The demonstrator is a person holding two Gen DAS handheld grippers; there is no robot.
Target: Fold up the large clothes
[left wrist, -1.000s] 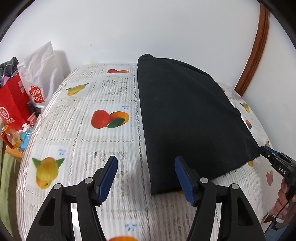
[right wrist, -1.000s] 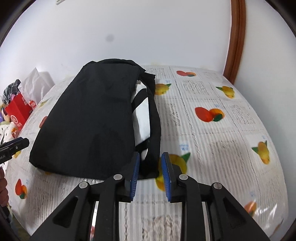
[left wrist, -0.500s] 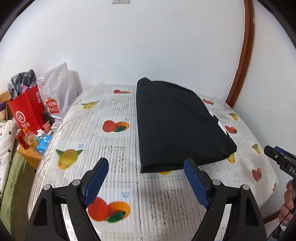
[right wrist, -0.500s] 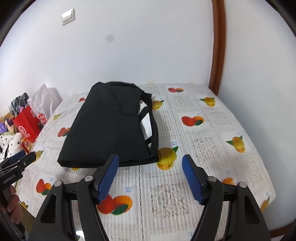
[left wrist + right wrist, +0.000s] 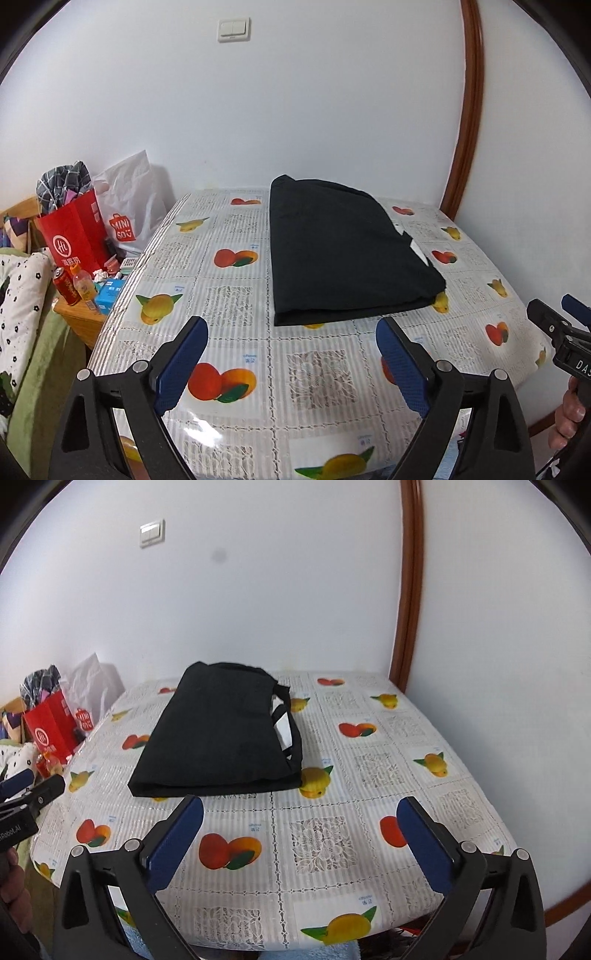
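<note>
A black garment (image 5: 340, 251) (image 5: 225, 734) lies folded into a long rectangle on the fruit-print tablecloth (image 5: 229, 280) (image 5: 388, 760), with a white patch showing along its right side. My left gripper (image 5: 291, 354) hangs above the near part of the table, well short of the garment's near edge. Its jaws are opening and hold nothing. My right gripper (image 5: 299, 834) is likewise back from the garment, jaws opening wide around nothing. Each gripper shows at the edge of the other's view, held by a hand.
A red paper bag (image 5: 72, 236) and a white shopping bag (image 5: 127, 206) stand left of the table, beside a wooden side table with a can and bottle (image 5: 74, 284). White walls close the back and right, with a brown door frame (image 5: 465, 110).
Both grippers pulled back and up from the garment's near edge. The right gripper, nearly shut at the garment's corner, opened wide; the left opened further. The garment stays folded on the table.
</note>
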